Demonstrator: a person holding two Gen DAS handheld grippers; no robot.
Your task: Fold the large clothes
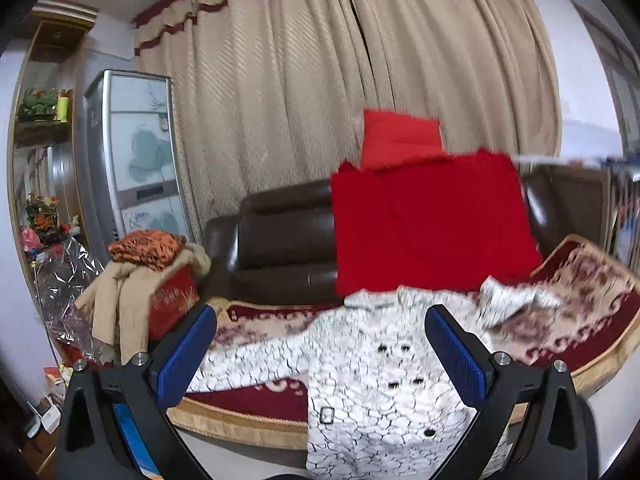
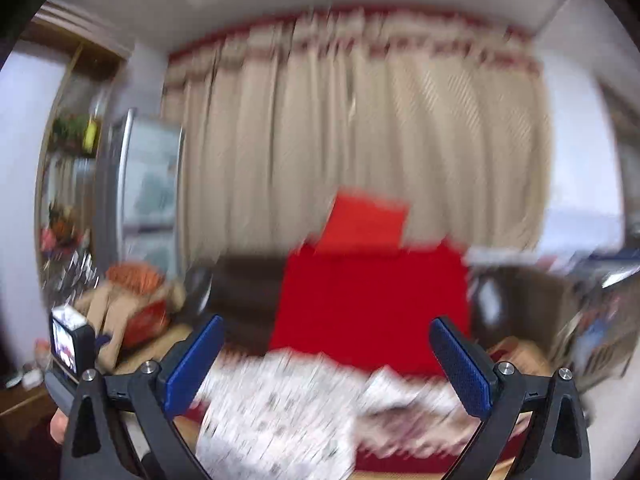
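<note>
A white coat [image 1: 372, 380] with a black crackle print and dark buttons lies spread front-up on the patterned red-and-beige sofa cover [image 1: 592, 280]. Its collar points toward the brown leather sofa back [image 1: 280, 236], its hem hangs over the front edge of the seat, and one sleeve stretches out to the left along the seat. Its long axis therefore runs straight away from the person, roughly in line with both tools.

The left tool [image 1: 320, 350] hovers above the coat's chest with its blue-padded fingers spread wide and nothing between them. The coat body sits directly below and ahead of it, so this tool looks the nearer one to the garment, and the outstretched sleeve lies on its side.

The right tool [image 2: 326, 360] is also spread wide and empty. Its view is heavily blurred, but the coat [image 2: 280, 412] shows below and ahead of it, with the red blanket [image 2: 372, 300] over the sofa back beyond.

Neither tool grips cloth, so the fold is judged not yet begun; the sleeve seems the natural first piece to bring across.
</note>
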